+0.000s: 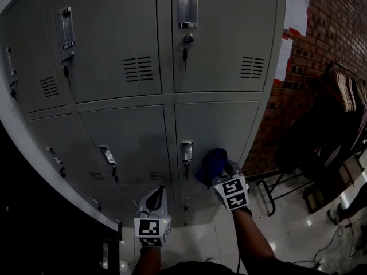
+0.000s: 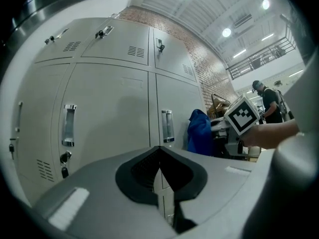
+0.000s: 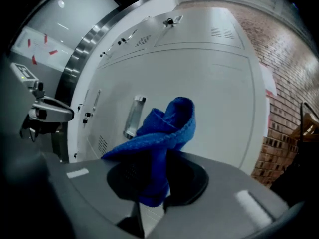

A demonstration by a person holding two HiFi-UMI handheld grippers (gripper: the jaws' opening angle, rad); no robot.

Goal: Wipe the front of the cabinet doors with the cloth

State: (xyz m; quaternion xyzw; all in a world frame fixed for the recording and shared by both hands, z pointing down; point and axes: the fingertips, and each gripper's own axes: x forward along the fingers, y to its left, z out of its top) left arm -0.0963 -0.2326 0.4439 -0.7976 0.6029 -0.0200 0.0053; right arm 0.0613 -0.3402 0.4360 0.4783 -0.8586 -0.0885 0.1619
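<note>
Grey steel cabinet doors (image 1: 213, 122) face the blue cloth (image 3: 162, 133), loosely bunched in the right gripper (image 3: 149, 193)'s clamped jaws by the lower right door, where it could snag the nearby handle (image 1: 187, 151) and pull free; the left gripper (image 2: 159, 183) is closed, empty.

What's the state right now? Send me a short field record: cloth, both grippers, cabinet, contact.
cloth: cloth, blue, bunched up, sticking out of the jaws
right gripper: right gripper, shut on the cloth, held up in front of a right-hand door
left gripper: left gripper, jaws together, nothing between them, pointing at the cabinet
cabinet: cabinet, grey metal, every door in view closed
contact: cannot tell whether the cloth touches the door
</note>
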